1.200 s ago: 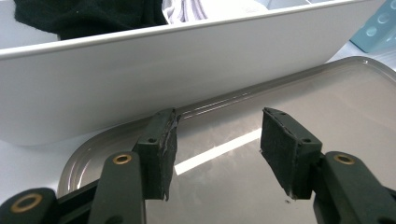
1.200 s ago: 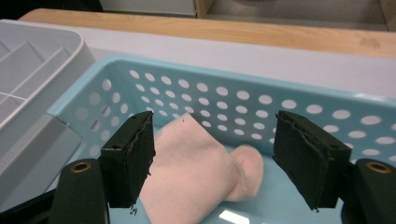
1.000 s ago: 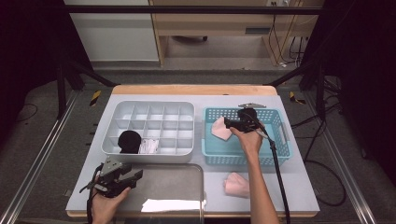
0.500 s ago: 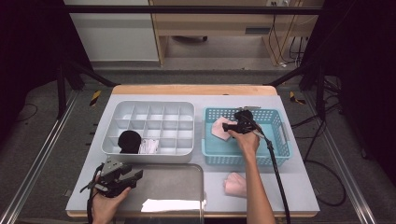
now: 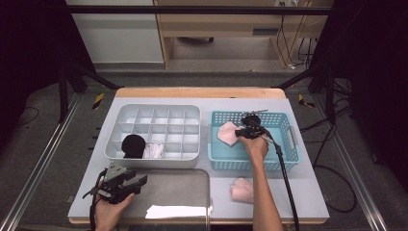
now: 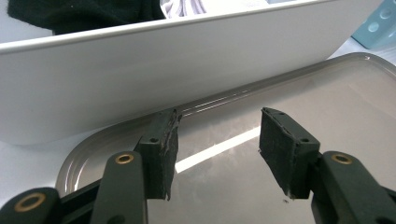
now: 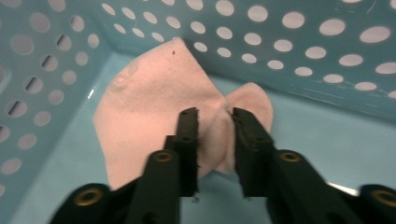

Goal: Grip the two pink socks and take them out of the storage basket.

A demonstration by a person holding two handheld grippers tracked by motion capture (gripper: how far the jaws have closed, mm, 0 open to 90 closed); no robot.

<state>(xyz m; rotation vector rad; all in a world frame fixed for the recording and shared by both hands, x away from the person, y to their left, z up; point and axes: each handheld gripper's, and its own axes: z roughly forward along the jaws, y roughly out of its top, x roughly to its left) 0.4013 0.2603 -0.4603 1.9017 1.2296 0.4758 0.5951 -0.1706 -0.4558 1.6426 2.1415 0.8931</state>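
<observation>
The right gripper (image 7: 213, 135) reaches into the blue basket (image 7: 327, 56), its jaws closing around a raised fold of the pink sock (image 7: 149, 112) between them. The left gripper (image 6: 217, 149), jaws released, hovers over a steel tray (image 6: 327, 107).

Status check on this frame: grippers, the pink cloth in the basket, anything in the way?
Right gripper shut on pink cloth inside blue basket. Left gripper open, idle over metal tray. Nothing in the way.
</observation>
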